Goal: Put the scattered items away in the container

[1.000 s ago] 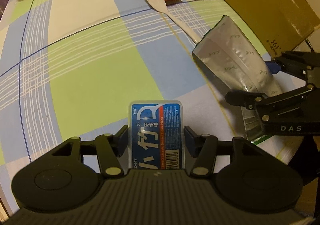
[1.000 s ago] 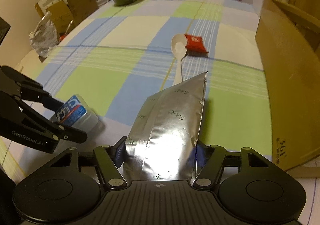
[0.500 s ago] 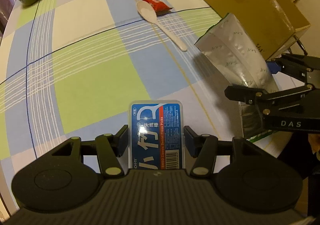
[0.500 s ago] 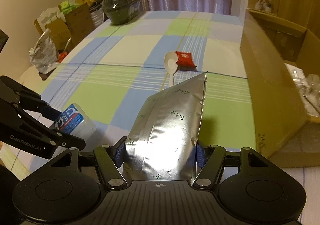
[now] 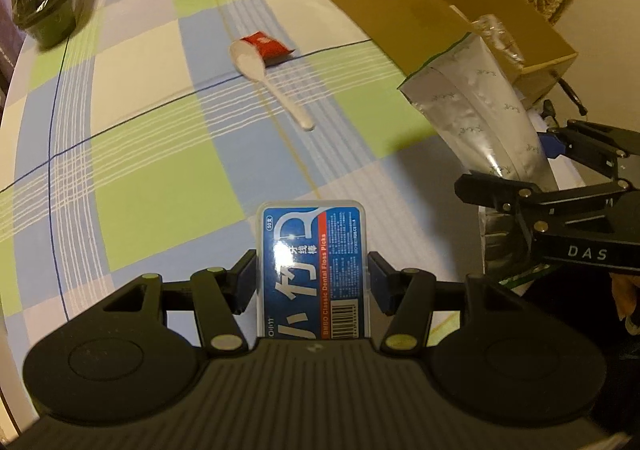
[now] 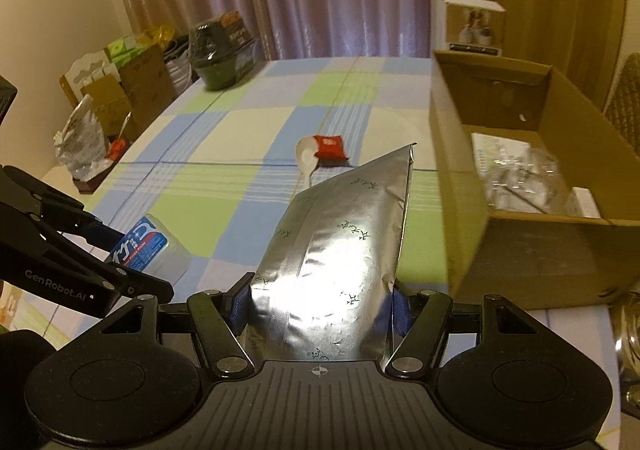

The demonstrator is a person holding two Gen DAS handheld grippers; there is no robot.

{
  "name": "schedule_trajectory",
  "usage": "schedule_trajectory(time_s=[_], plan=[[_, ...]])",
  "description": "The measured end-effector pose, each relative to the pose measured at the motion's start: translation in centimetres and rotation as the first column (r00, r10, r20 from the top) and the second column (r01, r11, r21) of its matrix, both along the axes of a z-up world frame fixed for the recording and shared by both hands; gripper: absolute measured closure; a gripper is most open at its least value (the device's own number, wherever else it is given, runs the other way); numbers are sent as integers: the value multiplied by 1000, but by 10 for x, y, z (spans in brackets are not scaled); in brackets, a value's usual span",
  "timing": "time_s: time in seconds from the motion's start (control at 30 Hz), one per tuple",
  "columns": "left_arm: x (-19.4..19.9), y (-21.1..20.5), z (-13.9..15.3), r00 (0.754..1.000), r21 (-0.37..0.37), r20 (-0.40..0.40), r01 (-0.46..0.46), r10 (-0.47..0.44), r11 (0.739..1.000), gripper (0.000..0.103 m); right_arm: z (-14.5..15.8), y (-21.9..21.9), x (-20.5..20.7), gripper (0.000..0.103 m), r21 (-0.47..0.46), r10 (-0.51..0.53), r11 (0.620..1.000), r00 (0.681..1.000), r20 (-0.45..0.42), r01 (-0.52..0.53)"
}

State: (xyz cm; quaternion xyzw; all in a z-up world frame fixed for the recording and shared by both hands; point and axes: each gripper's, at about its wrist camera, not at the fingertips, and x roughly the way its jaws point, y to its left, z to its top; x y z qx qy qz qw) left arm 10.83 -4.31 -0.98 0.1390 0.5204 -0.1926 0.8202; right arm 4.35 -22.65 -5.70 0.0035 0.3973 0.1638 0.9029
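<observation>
The left gripper [image 5: 312,282] is closed on a blue floss box [image 5: 313,270], its two blue pads pressed against the box's long sides at the lower middle of the left wrist view. The box is held clear of the checked cloth on the desk [image 5: 160,170]. The right gripper [image 6: 320,306] is clamped on a silver pouch [image 6: 344,246], which rises from between its pads toward the middle of the right wrist view, tilted slightly to the right.

In the left wrist view the pouch [image 5: 480,110] and the right gripper [image 5: 532,174] show at the right edge, with the pouch's top just in front of the cardboard box [image 5: 400,2] that fills the upper right. In the right wrist view the cardboard box [image 6: 560,250] stands open at the right, with clear plastic wrapping [image 6: 528,174] and paper inside it.

Still on the cloth, near the middle of both views, lie a white spoon [image 5: 272,86] and a small red packet [image 5: 268,46], the packet touching the spoon's bowl. A dark green container [image 5: 44,10] sits at the upper left of the left wrist view.
</observation>
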Motion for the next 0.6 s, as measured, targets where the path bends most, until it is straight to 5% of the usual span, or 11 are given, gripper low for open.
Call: schedule_trajectory(time_s=[0.6], plan=[[-8, -75, 30, 993, -33, 74, 96, -93, 995, 51, 72, -57, 0, 35, -8, -50, 999, 990, 129, 51]])
